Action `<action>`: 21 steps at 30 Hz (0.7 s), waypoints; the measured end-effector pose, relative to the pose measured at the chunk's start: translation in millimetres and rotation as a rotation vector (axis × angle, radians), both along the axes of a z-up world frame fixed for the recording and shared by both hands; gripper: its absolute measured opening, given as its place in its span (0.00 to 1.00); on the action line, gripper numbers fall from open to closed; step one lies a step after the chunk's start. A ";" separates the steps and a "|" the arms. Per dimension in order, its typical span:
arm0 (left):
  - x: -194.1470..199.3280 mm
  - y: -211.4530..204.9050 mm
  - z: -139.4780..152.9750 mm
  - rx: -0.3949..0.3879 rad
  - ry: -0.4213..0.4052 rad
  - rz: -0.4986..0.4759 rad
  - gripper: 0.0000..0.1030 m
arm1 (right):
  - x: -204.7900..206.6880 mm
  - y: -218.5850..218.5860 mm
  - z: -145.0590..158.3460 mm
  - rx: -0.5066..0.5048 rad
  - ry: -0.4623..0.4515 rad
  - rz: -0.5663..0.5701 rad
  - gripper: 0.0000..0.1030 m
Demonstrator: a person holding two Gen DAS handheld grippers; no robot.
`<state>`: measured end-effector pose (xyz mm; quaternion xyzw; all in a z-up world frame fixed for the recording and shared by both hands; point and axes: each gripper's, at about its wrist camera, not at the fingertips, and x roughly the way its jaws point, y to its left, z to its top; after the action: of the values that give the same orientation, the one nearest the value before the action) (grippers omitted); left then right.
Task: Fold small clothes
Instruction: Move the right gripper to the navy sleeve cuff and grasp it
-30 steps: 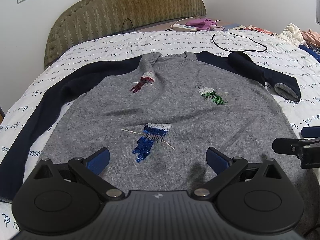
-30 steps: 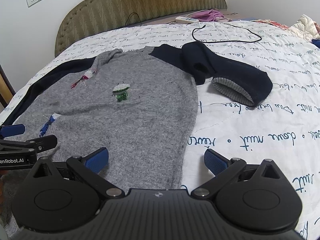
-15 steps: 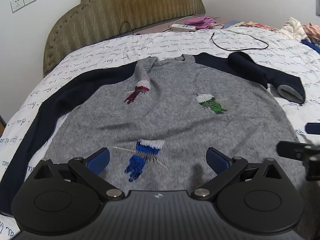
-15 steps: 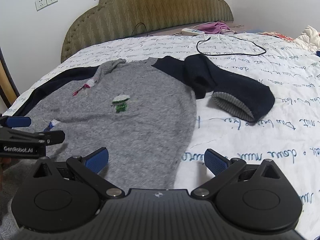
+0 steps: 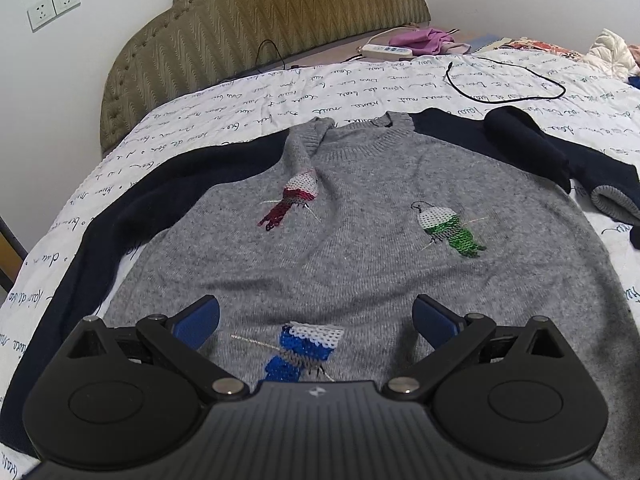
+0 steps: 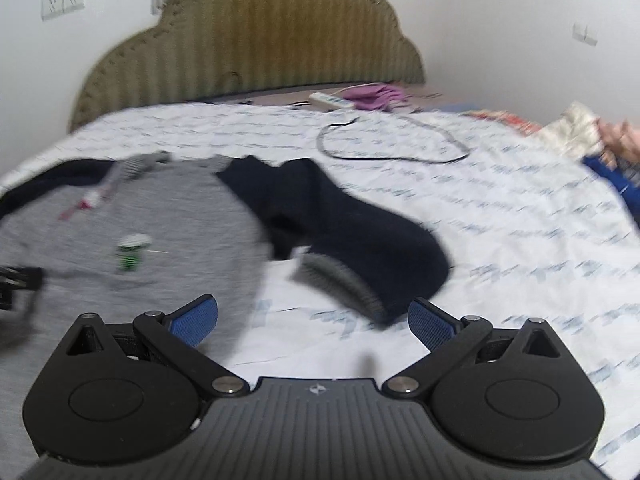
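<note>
A small grey sweater (image 5: pixel 360 248) with navy sleeves and three sequin birds lies face up on the bed, neck toward the headboard. Its left sleeve (image 5: pixel 132 216) stretches out along the left side. The right sleeve (image 5: pixel 560 160) is bunched, grey cuff turned up. My left gripper (image 5: pixel 316 320) hovers open over the lower chest, above the blue bird (image 5: pixel 304 348). In the blurred right wrist view my right gripper (image 6: pixel 312 320) is open, near the cuff of the navy right sleeve (image 6: pixel 360 240), holding nothing. The sweater's grey body (image 6: pixel 168 240) lies to its left.
The white sheet with printed script (image 5: pixel 400 88) covers the bed, with an olive padded headboard (image 5: pixel 280 20) behind. A black cable (image 5: pixel 508 84), a white power strip (image 5: pixel 386 51) and purple cloth (image 5: pixel 424 38) lie at the far end. More clothes (image 6: pixel 592 132) are piled at the right.
Both grippers have pulled back and risen a little. The right one has swung right toward the bunched sleeve and has left the left wrist view. The sweater has not moved.
</note>
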<state>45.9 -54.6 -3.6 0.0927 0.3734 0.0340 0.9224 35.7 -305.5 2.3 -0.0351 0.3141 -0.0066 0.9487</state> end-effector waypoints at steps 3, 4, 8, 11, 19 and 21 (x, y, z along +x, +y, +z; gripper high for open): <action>2.3 -1.4 -2.4 0.011 0.004 -0.001 1.00 | 7.8 -3.8 -5.1 -0.085 -0.002 -0.009 0.97; 3.0 -1.5 -3.0 0.012 0.006 -0.002 1.00 | 10.4 -4.9 -7.6 -0.108 0.002 -0.007 0.96; 5.0 0.0 -3.7 0.001 0.010 0.005 1.00 | 20.2 -4.0 -19.1 -0.200 0.021 0.013 0.93; 7.1 2.3 -3.4 -0.027 0.013 0.011 1.00 | 28.3 0.2 -29.0 -0.257 0.025 0.035 0.90; 10.9 -1.6 -8.5 -0.022 0.032 -0.002 1.00 | 52.5 -3.8 -45.0 -0.293 -0.010 0.039 0.65; 11.3 -2.3 -9.5 -0.020 0.037 -0.004 1.00 | 58.5 -12.3 -42.5 -0.224 -0.008 0.029 0.42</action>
<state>57.2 -56.8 -13.1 0.0852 0.3906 0.0267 0.9162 94.2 -317.8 -40.2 -0.1453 0.3069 -0.0282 0.9401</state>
